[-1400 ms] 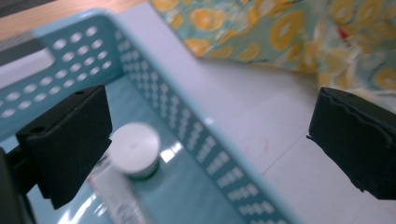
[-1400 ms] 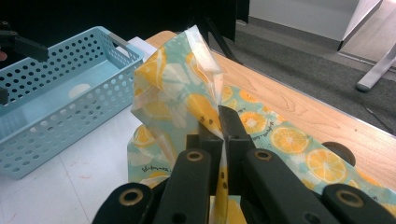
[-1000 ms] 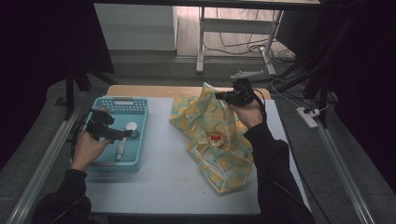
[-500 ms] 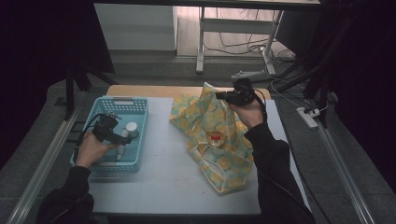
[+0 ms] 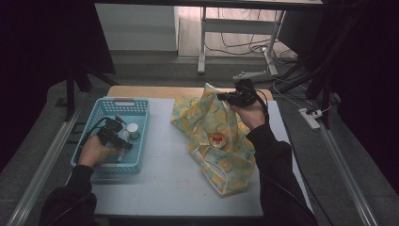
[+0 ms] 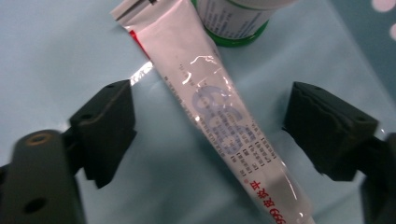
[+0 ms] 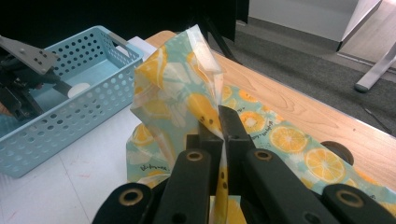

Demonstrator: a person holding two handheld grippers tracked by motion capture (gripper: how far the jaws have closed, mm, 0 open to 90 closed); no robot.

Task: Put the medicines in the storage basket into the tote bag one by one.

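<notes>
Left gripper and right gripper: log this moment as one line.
left gripper: jaws closing, astride tube in basket, not gripping | right gripper: shut on bag, edge lifted

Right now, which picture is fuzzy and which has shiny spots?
In the left gripper view, the tube has a white glare streak and the near jaws look soft. In the right gripper view, the bag is sharp. In the high view, the room's edges are dark and the basket looks grainy.

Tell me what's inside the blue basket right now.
In the blue basket lie a white tube and a green-based jar. The left gripper, jaws just closing, straddles the tube untouched. The hand covers the near corner.
</notes>
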